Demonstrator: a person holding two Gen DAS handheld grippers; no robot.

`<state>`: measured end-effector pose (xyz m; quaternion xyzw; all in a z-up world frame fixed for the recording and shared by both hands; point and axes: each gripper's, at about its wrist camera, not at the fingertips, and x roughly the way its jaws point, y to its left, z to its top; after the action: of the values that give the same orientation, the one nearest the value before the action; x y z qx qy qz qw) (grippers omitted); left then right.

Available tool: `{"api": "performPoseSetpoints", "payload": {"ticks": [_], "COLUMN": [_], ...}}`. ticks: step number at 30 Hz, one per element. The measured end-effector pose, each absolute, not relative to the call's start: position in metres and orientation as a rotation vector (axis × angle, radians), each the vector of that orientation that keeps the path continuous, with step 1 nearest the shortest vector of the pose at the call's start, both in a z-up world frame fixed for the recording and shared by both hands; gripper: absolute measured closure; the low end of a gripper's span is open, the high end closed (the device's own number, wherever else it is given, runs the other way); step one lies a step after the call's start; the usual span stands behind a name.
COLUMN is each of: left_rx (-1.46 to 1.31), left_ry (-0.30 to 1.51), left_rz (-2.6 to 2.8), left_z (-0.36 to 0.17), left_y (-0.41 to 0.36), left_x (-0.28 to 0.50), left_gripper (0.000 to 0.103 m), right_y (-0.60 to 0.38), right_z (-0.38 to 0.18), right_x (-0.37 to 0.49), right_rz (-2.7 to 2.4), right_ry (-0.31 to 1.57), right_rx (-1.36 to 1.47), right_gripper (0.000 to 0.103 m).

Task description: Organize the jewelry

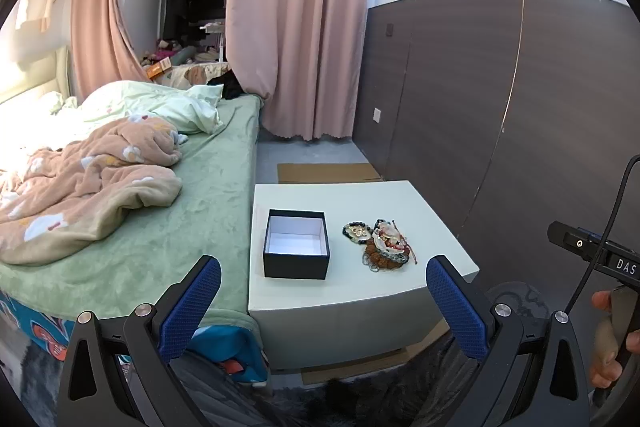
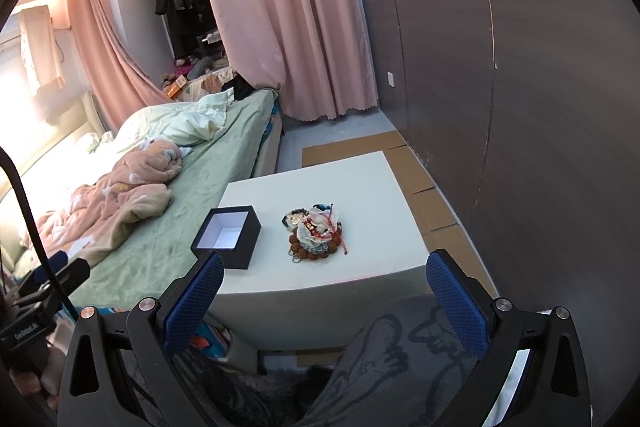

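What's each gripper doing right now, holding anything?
Left gripper: open, empty, short of the table.
Right gripper: open, empty, also short of the table.

Both wrist cams sit low, near-side of the white table [image 1: 360, 199], looking fwd and slightly down along their blue fingers. Left cam faces it square-on; right cam sits further right, angled left twd the bed [image 2: 224, 147]. Shared: table, black box [image 1: 296, 247], jewelry pile [image 2: 314, 231], pink curtains [image 1: 296, 27].
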<state>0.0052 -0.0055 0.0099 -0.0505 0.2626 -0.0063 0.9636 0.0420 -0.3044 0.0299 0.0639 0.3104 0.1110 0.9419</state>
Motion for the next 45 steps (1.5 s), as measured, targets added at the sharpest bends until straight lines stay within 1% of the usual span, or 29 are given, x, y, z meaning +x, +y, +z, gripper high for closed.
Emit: {"api": "performPoseSetpoints", "payload": {"ticks": [28, 37, 42, 45], "left_rx": [-0.087, -0.079, -0.114, -0.139], "left_ry": [0.559, 0.574, 0.595, 0.604], "left_rz": [-0.027, -0.06, -0.098, -0.108], "left_z": [0.007, 0.01, 0.008, 0.005], "left_y": [-0.011, -0.012, -0.001, 0.007], "left_x": [0.019, 0.046, 0.067, 0.085], "left_gripper": [0.001, 0.001, 0.001, 0.003], "right_y": [-0.312, -0.327, -0.319, -0.31], "right_z": [0.006, -0.002, 0.0, -0.001], "right_x": [0.055, 0.082, 0.11, 0.135], "right_rz": [0.235, 0.268, 0.321, 0.357], "right_ry": [0.681, 0.726, 0.775, 0.812], "right_rx": [0.189, 0.271, 0.307, 0.321], "right_gripper": [0.001, 0.001, 0.001, 0.001]}}
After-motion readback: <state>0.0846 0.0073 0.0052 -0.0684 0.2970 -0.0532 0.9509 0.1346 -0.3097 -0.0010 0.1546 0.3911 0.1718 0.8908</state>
